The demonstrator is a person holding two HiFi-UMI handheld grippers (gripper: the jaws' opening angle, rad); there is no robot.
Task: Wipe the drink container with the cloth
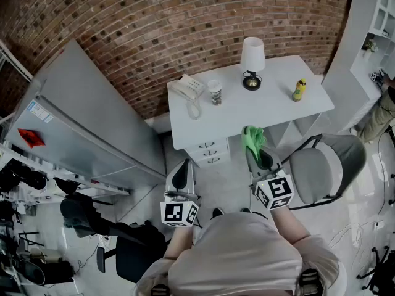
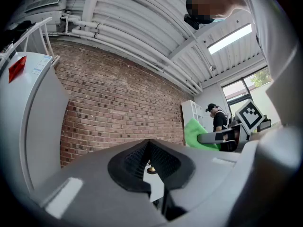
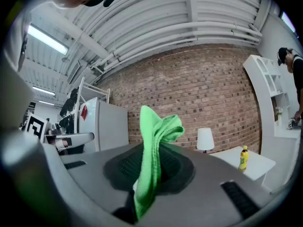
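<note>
A yellow drink bottle (image 1: 299,89) stands upright near the right end of the white desk (image 1: 271,110); the right gripper view shows the bottle (image 3: 243,158) far off at the right. A lidded cup (image 1: 215,92) stands near the desk's middle. My right gripper (image 1: 259,152) is shut on a green cloth (image 1: 253,137), held just before the desk's front edge. The cloth (image 3: 155,131) sticks up and hangs down between the jaws. My left gripper (image 1: 182,166) hangs lower left of the desk, shut and empty, well short of both containers.
On the desk are a white lamp (image 1: 252,60) and a telephone (image 1: 188,88), with drawers (image 1: 210,150) beneath. A grey chair (image 1: 324,168) stands to my right, a grey cabinet (image 1: 80,122) to my left, a white shelf unit (image 1: 376,29) and a person (image 1: 386,103) at far right.
</note>
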